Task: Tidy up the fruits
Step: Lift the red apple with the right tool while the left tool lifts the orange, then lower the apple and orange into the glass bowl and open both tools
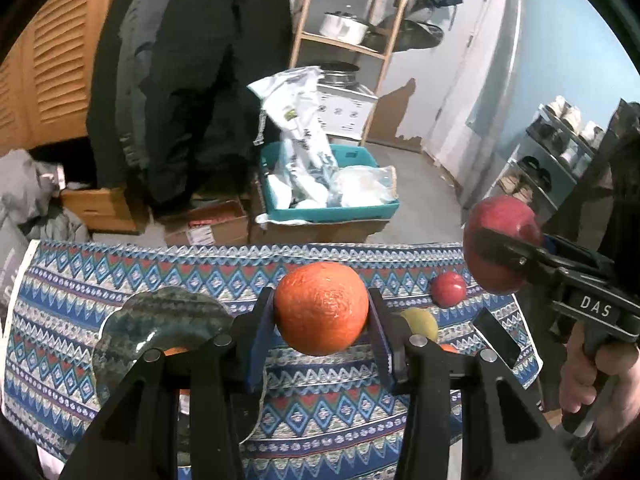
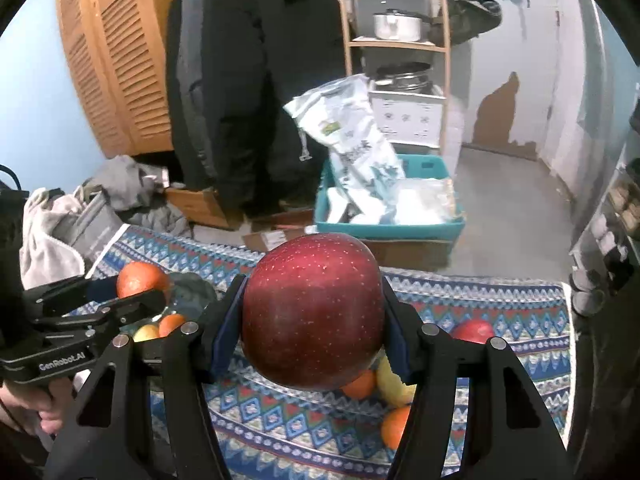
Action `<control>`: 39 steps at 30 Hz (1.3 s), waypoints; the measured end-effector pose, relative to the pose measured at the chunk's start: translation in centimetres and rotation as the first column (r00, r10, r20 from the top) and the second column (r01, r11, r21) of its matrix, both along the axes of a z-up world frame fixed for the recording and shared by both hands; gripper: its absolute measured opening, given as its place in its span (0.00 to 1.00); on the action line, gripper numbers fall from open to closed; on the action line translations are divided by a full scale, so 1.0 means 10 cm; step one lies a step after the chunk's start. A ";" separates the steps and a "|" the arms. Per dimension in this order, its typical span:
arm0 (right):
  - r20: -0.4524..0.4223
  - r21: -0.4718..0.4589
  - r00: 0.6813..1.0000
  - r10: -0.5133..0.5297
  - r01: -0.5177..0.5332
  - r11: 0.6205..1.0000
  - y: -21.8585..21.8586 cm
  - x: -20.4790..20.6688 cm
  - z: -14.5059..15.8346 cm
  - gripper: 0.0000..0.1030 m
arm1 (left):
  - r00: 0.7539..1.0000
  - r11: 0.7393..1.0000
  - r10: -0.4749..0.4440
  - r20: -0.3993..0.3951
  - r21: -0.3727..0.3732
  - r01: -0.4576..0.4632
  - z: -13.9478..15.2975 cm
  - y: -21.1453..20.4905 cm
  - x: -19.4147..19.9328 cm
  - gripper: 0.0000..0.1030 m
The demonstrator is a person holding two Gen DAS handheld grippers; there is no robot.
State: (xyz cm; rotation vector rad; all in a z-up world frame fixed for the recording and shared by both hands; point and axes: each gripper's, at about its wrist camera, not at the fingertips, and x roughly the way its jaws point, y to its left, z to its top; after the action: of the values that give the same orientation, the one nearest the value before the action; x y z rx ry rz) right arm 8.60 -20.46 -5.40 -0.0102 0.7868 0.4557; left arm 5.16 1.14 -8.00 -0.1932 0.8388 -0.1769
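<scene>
My left gripper point(image 1: 321, 314) is shut on an orange point(image 1: 321, 308) and holds it above the patterned cloth point(image 1: 320, 412). It also shows in the right wrist view point(image 2: 140, 286). My right gripper point(image 2: 314, 312) is shut on a big red apple point(image 2: 313, 308), seen at the right of the left wrist view point(image 1: 500, 240). A dark green glazed plate point(image 1: 160, 328) lies on the cloth at the left; a lemon point(image 2: 146, 332) and a small orange point(image 2: 171, 325) lie on it. Loose on the cloth are a small red apple point(image 1: 448, 289), a lemon point(image 1: 420, 322) and two oranges point(image 2: 360, 385).
The table's far edge runs just behind the fruit. Beyond it on the floor are cardboard boxes point(image 1: 208, 228), a teal bin with bags point(image 1: 332, 184), hanging dark coats point(image 1: 192, 80), a wooden shelf with pots point(image 1: 352, 24) and a shoe rack point(image 1: 560, 148) at right.
</scene>
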 end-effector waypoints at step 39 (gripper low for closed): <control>-0.112 -0.010 0.962 0.250 -0.253 0.967 1.89 0.28 -0.35 0.60 | 0.951 0.957 0.288 -0.112 0.013 -0.289 -0.56 1.53 -0.15 0.44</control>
State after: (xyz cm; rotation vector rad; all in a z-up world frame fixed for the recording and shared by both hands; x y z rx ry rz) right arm 11.40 -1.58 -8.94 -0.1099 0.9040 0.6927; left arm 3.66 16.43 -13.62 -0.3289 0.9122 0.1088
